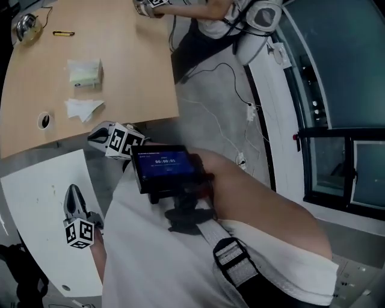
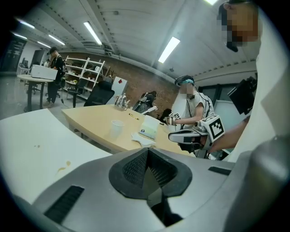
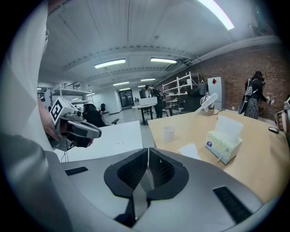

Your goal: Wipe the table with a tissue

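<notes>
Torso in a white shirt fills the bottom of the head view, with a dark screen device strapped at the chest. Low on the left, the left gripper hangs over a white table. Its own view shows the pads closed flat against each other with nothing between them. The right gripper sits just above the screen device, at the near edge of the wooden table. Its jaws are likewise pressed together and empty. Grey floor shows between the two tables. The tissue lies loose and crumpled on the wooden table, a little in from that near edge. It is near the right gripper's tips but apart from them, and neither gripper touches it. A white paper cup stands upright to the tissue's left. The tissue box is just beyond the tissue, with a sheet sticking up from its top in the right gripper view. Farther back lies a yellow pen, and a shiny metal object sits at the far left corner; what it is cannot be told. At the far edge another person rests a marker-cubed gripper on the wood. Thin cables trail over the floor to the right.
</notes>
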The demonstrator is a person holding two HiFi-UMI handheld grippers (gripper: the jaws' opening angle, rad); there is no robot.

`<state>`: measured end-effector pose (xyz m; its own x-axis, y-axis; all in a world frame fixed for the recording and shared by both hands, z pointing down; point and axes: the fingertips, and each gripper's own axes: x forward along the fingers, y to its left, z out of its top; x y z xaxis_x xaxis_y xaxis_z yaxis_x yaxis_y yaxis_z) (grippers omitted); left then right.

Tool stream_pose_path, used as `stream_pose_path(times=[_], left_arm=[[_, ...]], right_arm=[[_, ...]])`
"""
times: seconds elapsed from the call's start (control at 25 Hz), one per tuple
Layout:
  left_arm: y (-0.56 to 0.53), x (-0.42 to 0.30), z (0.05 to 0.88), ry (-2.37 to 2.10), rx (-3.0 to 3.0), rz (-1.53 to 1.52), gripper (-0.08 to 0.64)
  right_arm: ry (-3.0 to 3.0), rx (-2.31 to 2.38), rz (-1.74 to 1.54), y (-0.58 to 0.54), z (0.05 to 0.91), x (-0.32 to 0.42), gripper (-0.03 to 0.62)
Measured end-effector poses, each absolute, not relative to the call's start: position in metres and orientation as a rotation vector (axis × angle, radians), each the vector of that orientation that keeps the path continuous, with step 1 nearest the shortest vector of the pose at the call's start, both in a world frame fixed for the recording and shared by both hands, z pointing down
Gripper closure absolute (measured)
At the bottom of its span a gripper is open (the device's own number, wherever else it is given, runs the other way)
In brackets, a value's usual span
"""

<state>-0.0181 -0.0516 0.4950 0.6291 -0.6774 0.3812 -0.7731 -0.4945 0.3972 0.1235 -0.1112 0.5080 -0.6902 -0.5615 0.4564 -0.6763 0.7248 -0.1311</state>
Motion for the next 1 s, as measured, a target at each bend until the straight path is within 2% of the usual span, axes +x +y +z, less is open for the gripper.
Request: stream_pose_path(times=[0.32,1.0], left_arm=[[-0.099,0.055,0.505,-0.935,2.362,0.273,0.554],[-0.12,0.105,0.506,-0.889,2.358,0.333,0.554]], right_arm=[[-2.468,1.018,0.414,-0.141,0.506,0.172,0.574],[-2.397,0.898,0.291,-0.184,0.531,0.202,0.573]])
